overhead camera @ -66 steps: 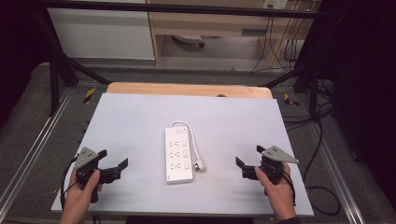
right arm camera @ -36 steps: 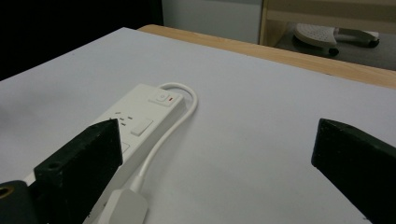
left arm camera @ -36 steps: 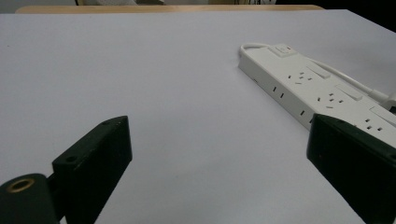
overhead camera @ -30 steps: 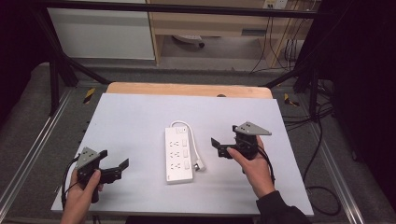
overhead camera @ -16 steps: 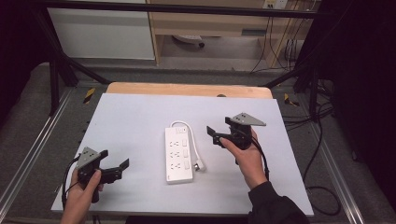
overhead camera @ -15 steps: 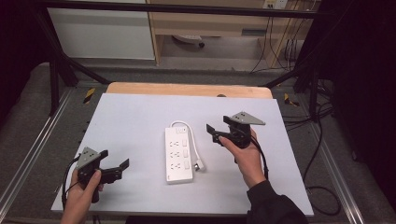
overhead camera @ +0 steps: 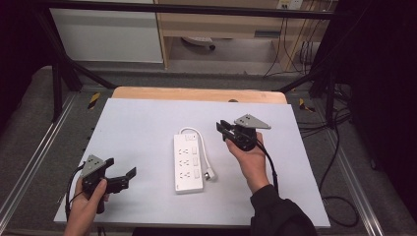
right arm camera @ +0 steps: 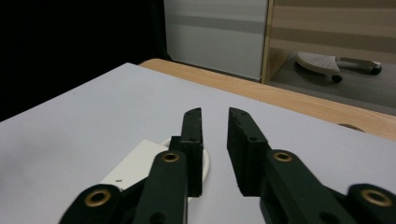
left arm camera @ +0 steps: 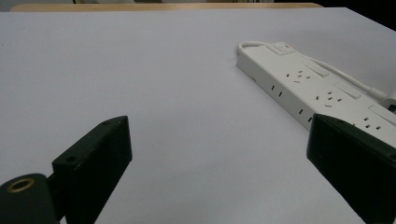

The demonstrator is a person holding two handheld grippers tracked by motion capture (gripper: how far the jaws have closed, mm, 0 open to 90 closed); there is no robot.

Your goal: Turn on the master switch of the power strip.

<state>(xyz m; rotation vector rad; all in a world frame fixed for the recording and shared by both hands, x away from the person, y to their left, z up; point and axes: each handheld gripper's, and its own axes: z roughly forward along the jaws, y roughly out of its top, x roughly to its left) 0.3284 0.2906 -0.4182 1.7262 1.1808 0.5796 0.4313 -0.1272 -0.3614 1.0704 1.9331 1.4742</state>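
Jaws of the right gripper [overhead camera: 222, 129] have just been closing, nearly together on nothing, above the white plastic power strip [overhead camera: 188, 162]; left gripper [overhead camera: 129, 175] jaws wide apart; grasp not yet made.

The power strip [overhead camera: 188, 162] in front of me is a long white block lying flat on the desk [overhead camera: 137, 123], its length running away from me, about midway between my two hands. Its top face carries three groups of sockets in a row, with small rocker switches along the right edge. At the far end a white cable [overhead camera: 202, 147] loops out of the body, curves round and runs back along the right side, just beside the strip. It ends in a white plug [overhead camera: 211, 174] lying on the desk near the strip's near right corner. From my left fingers' camera the strip [left arm camera: 317, 91] sits off to the right, slanting away.
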